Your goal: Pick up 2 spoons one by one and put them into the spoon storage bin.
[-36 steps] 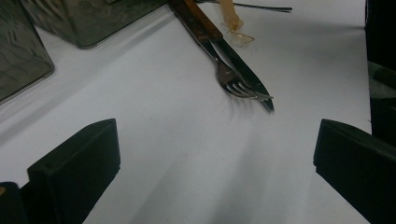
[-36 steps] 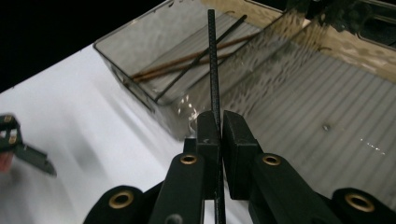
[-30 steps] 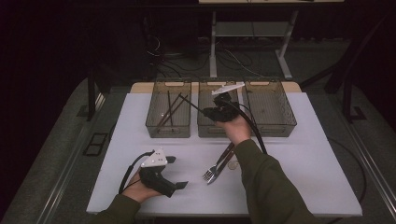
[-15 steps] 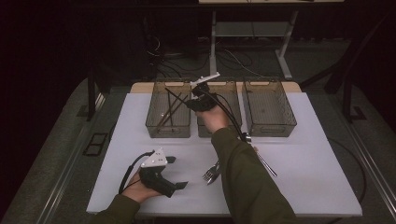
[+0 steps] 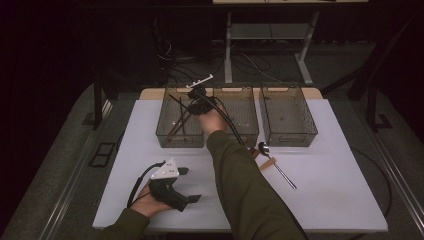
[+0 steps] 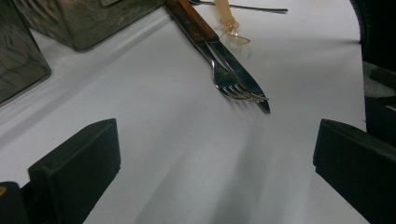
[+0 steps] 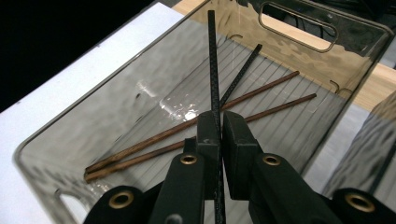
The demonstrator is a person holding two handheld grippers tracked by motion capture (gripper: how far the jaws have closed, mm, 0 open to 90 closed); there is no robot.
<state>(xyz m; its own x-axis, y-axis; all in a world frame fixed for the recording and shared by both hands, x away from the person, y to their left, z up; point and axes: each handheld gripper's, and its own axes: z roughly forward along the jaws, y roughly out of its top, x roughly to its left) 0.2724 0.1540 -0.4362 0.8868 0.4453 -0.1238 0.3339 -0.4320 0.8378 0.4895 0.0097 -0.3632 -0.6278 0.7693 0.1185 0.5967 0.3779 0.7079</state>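
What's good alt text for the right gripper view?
The right gripper, jaws shut on a black chopstick, holds it over a clear plastic bin. In the bin lie two brown wooden chopsticks and another black chopstick; the bin stands on a white table.

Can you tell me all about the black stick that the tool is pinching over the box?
The black stick is a thin, straight chopstick with a fine woven pattern, like carbon fibre. The right tool pinches it between its two black pads, so it points out over the see-through left box. Under it in the box lie another black chopstick and two brown wooden ones.
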